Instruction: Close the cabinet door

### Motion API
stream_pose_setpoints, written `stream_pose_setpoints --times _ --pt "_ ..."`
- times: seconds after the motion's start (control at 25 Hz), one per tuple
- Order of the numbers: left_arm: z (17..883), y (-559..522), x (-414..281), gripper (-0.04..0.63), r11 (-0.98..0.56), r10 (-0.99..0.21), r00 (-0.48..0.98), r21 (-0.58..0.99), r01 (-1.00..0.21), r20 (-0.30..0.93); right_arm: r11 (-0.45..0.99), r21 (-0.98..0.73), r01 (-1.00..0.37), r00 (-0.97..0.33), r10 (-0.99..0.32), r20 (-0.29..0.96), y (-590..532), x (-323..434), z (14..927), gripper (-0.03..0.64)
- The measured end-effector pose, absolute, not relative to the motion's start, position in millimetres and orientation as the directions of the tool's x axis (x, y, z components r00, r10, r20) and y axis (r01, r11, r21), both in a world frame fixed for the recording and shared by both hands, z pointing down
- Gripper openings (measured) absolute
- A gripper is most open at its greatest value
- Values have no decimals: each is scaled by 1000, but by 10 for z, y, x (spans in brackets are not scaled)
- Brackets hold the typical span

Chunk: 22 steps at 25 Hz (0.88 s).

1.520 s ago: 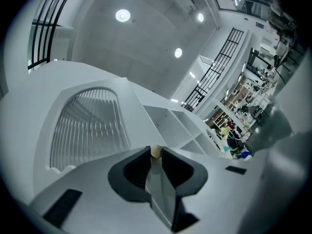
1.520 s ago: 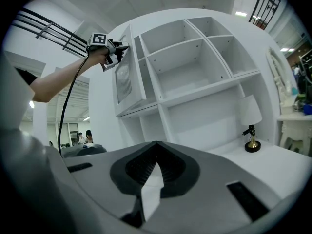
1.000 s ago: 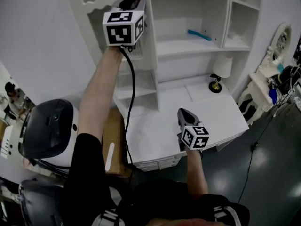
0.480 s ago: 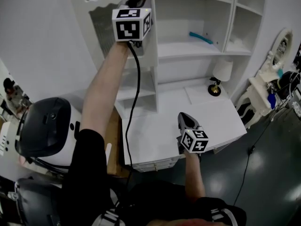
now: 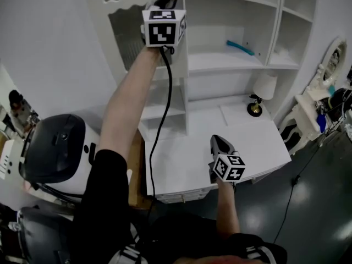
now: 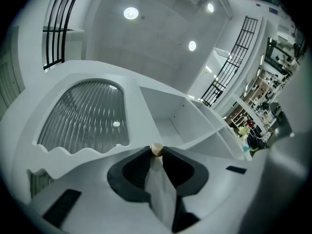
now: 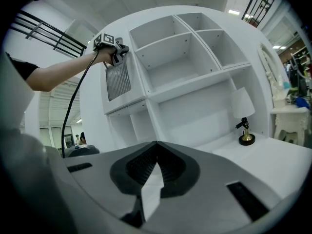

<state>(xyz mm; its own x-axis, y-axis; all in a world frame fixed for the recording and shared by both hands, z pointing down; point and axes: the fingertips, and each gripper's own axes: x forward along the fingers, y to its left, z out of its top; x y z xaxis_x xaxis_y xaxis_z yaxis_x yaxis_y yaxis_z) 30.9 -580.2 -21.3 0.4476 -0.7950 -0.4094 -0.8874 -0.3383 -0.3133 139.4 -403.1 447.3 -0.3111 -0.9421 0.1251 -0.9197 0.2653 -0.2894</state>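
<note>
Left arm raised high, gripper (image 6: 156, 151) clamped on door (image 6: 83, 115) knob (image 6: 156, 149) | right gripper (image 7: 156, 144) low over surface (image 5: 192, 166), clenched, empty | door edge near shelf upright (image 5: 184, 87)

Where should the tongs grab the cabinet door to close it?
The small round knob at the free edge of the cabinet door, approached straight from the front: it is the only visible protrusion on a flat panel. The left tongs pinch it that way.
</note>
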Motion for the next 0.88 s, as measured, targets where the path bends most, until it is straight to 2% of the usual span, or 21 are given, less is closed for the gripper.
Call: stream_pose_setpoints --times 0.44,0.76,0.88 --pt "-215 -5931 310 87 -303 -796 431 -337 -891 -425 271 -301 -914 -322 -937 134 -4201 1380 4526 17" --pt "-231 -5927 297 94 -424 -759 511 -288 -858 -403 297 -300 -906 -347 -929 127 -4232 1253 4504 17" --pt "-229 -5929 288 94 -422 -761 506 -282 -861 -406 299 -301 -906 -347 -930 120 -4203 1250 4482 17"
